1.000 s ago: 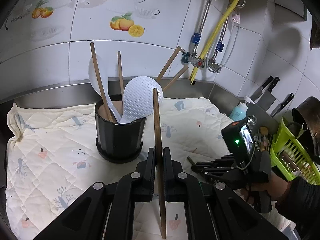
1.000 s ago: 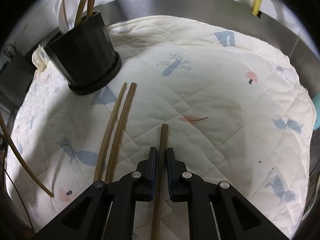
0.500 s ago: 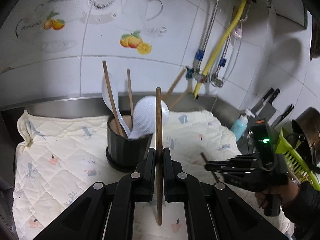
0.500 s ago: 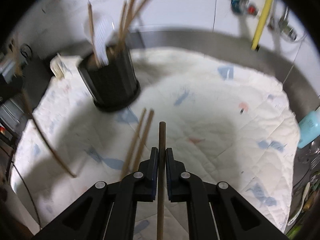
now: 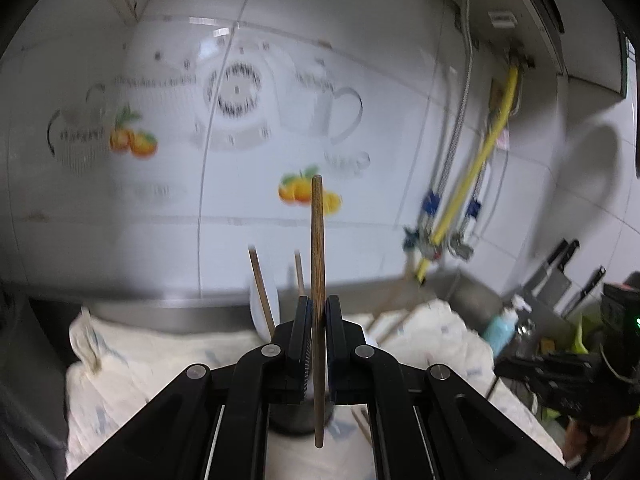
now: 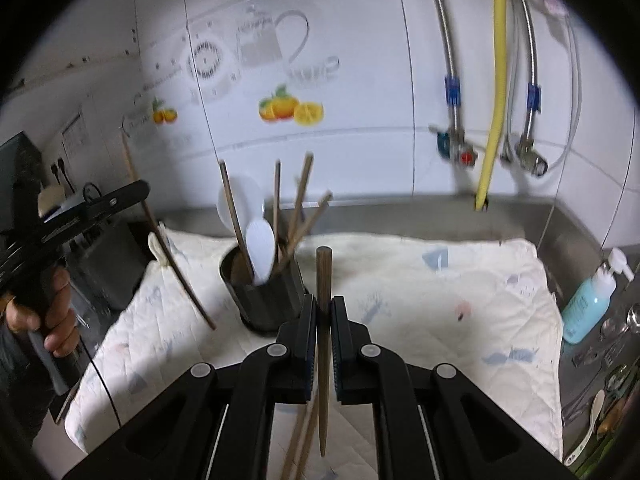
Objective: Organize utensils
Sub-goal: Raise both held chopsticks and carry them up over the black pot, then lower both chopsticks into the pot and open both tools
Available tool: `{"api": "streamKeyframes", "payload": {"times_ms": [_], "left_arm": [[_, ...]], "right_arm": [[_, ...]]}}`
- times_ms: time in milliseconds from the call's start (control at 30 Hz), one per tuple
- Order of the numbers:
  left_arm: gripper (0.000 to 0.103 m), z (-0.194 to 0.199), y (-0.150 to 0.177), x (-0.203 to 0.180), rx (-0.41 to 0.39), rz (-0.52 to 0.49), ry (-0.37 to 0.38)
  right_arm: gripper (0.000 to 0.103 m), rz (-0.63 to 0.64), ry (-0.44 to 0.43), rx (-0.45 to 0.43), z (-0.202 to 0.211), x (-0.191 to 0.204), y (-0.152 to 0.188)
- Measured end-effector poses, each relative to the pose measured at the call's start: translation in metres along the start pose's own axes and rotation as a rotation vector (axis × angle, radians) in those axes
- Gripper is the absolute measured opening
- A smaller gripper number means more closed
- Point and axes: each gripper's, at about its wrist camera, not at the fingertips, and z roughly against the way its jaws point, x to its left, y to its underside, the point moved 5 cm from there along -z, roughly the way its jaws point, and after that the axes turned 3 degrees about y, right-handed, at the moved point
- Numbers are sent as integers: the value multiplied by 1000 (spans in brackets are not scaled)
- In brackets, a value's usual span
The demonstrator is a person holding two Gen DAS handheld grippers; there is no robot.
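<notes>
My left gripper [image 5: 318, 312] is shut on a brown chopstick [image 5: 318, 248] held upright, high above the quilted cloth [image 5: 132, 364]. My right gripper [image 6: 323, 312] is shut on another brown chopstick [image 6: 323, 276], also upright. The black utensil holder [image 6: 262, 296] stands on the cloth [image 6: 420, 280] ahead and left of the right gripper, with several chopsticks and two white spoons in it. In the left wrist view only its base [image 5: 290, 420] and stick tops show behind my fingers. Two loose chopsticks [image 6: 302, 444] lie on the cloth under the right gripper. The left gripper [image 6: 92, 208] shows at the left edge.
A tiled wall with fruit decals [image 6: 290, 110] and pipes with a yellow hose [image 6: 494, 100] stand behind the steel counter. A blue soap bottle [image 6: 590, 300] and loose cutlery sit at the right. Knives [image 5: 560, 268] hang on the right wall.
Both grippers have risen with their chopsticks and tilted up. The wall now fills much of each view; the holder has dropped lower in the left wrist view.
</notes>
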Motion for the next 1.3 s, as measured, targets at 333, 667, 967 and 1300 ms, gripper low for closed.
{"api": "streamKeyframes", "payload": {"times_ms": [333,667,967,1300], "left_arm": [[6,-38,-43,22,-88,-1,-34],[6,-78,-8,50,20,21,-59],[7,-94,19,62,100,55,-48],[8,-93,21,66,135,73,-31]], "right_arm": [[9,6,-29,-75,19,20,-36],[9,34,-95,-198,27,53,-92],[9,53,-111,-278,-4,83,-121],[9,71,-99,-198,-54,89,-96]]}}
